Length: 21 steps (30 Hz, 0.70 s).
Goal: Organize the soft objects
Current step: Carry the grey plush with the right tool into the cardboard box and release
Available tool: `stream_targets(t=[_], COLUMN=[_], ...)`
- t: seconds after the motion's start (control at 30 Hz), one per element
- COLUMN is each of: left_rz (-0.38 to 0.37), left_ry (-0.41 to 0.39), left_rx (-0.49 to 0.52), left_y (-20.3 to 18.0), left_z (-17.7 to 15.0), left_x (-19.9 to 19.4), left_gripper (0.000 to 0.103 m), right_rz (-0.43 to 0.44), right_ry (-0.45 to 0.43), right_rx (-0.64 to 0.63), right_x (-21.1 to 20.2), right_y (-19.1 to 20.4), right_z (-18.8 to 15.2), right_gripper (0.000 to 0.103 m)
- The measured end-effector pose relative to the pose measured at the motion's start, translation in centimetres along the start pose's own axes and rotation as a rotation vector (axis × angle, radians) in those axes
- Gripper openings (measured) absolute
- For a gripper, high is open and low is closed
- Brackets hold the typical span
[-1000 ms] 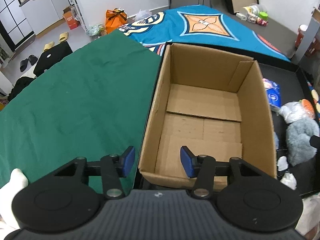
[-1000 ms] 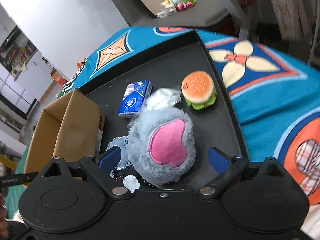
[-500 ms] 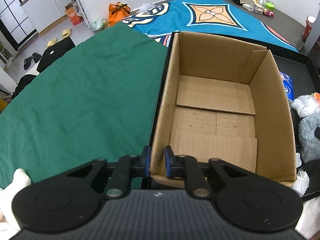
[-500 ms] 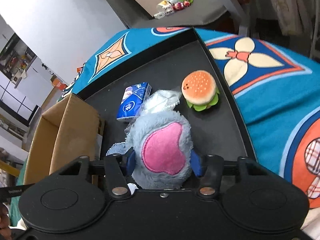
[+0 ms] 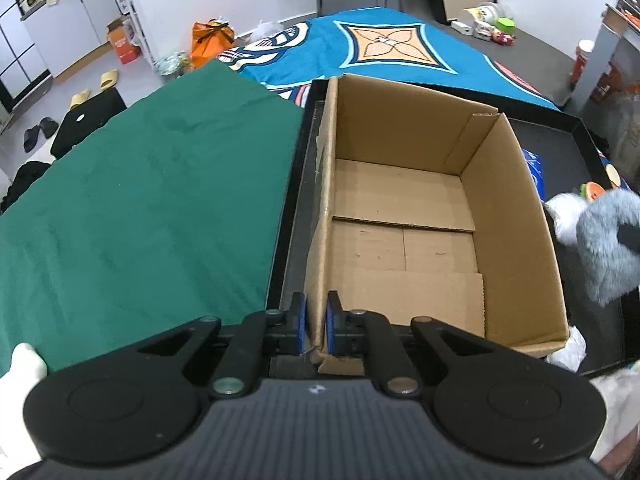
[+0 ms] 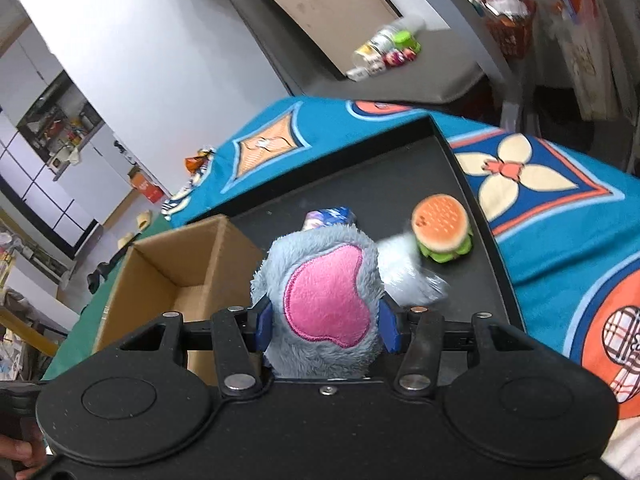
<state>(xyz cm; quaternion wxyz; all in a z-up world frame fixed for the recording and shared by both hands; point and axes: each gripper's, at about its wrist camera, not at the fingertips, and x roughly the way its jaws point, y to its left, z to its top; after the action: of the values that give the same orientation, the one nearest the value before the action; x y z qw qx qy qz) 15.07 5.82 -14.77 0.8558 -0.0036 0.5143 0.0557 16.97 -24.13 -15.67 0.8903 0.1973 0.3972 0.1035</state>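
Cardboard: your left gripper [image 5: 316, 322] has its fingers [image 5: 298, 318] clamped on the near left wall of the cardboard box [image 5: 404, 216], one pad outside and one inside. Keep that pinch firm so the box cannot slide on the black tray [image 5: 560, 148].
Plush: your right gripper [image 6: 326, 326] has just been closing, and its fingers [image 6: 264, 326] now squeeze the grey plush toy [image 6: 326, 292] from both sides, pink patch facing the camera.
Position: the toy sits directly between the right fingers and seems lifted clear of the tray; in the left view it hangs beside the box's right wall, outside it.
Box: empty, open-topped, lying ahead and to the left of the right fingers.
Step in hand: carry the toy over the box's right wall and let it go inside, by my reading.
Technique: raise the toy above the rim before crossing; soft fur snags easily on a cardboard edge. Release low, over the middle of the floor.
Remaining: burger toy [image 6: 442, 226], blue tissue pack [image 6: 330, 216] and a white crinkled bag [image 6: 408, 268] lie ahead of the right fingers, on the tray.
Risk: the plush compresses, so it may slip if you loosen early.
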Motion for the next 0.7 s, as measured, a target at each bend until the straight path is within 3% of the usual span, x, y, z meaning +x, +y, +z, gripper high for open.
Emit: stream_targets(t=[0.7], left_rz=[-0.02], left_ry=[0.008], left_rx=[0.011], left_y=[0.4], left_z=[-0.4], left_x=[0.8], left_gripper=[0.009], right_rz=[0.118], right_ry=[-0.074], right_rx=[-0.095], right_x=[-0.9], right_y=[6.8], right_z=[0.7], right_gripper=[0.05])
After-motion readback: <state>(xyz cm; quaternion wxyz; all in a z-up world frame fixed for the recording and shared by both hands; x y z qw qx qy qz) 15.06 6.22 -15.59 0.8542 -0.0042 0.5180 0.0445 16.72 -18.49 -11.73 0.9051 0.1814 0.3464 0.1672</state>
